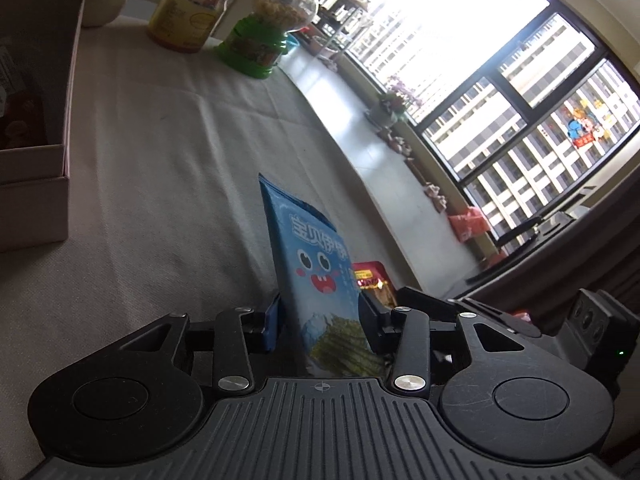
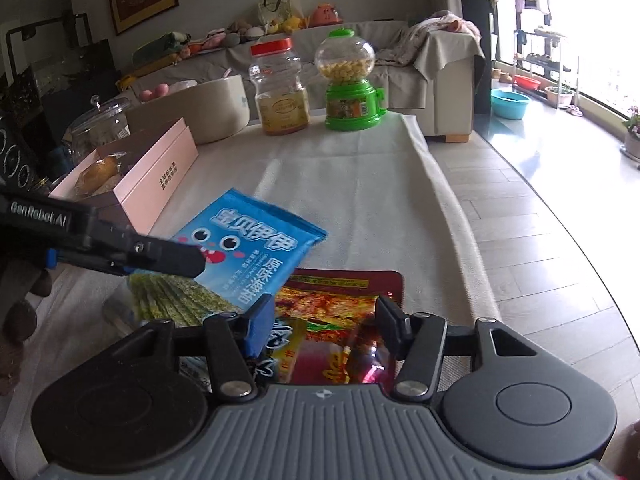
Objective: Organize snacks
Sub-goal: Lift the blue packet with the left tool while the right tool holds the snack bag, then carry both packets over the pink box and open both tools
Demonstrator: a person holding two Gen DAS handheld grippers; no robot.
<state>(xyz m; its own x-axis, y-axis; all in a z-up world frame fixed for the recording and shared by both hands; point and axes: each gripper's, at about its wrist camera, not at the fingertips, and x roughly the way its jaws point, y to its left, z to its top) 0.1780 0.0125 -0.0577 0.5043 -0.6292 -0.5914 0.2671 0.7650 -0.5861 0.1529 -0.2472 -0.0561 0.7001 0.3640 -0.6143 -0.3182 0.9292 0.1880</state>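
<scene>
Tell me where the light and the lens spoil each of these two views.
Left wrist view: the window is blown out to white, the pink box beside it is sunk in shadow, and the window frames bow under the fisheye. Right wrist view: even light, with glare only at the far right edge; the blue snack bag reads sharp, while the floorboards curve.

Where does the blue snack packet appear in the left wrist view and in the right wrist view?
Left wrist view: the blue snack packet stands on edge at lower centre, between the left gripper jaws.
Right wrist view: it lies left of centre, beside the red packet.
Shared landmark: the green candy dispenser at the table's far end.
</scene>
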